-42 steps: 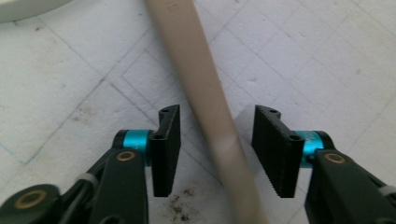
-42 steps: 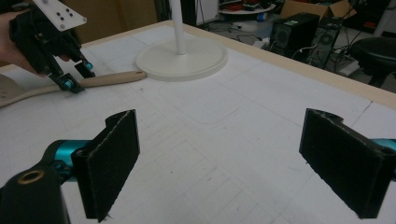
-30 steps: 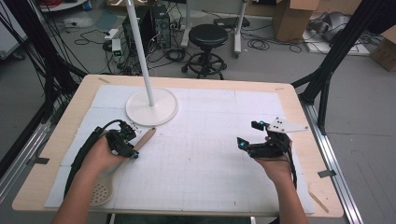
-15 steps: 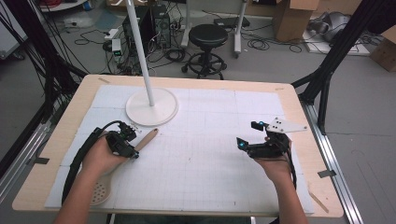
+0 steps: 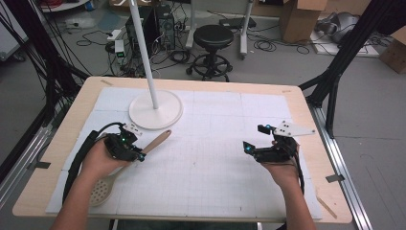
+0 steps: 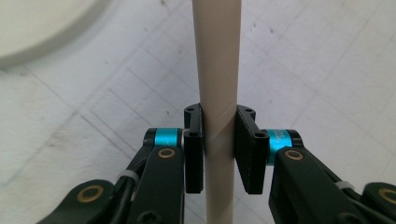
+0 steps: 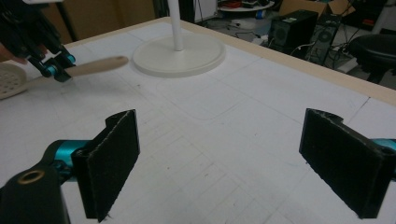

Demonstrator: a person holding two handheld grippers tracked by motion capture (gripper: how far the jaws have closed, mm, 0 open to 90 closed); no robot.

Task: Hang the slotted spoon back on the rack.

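While my left gripper [image 6: 218, 149] clamps the wooden skimmer [image 5: 125, 165] mid-handle at the mat's [image 5: 215, 182] left side and my right gripper [image 7: 233, 163] idles wide open and empty, I judge the perforated head, pointing near-left with the handle far-right, may pivot downward.

grey floor [image 5: 378, 120], black stool [image 5: 213, 36], cardboard boxes [image 5: 299, 12]
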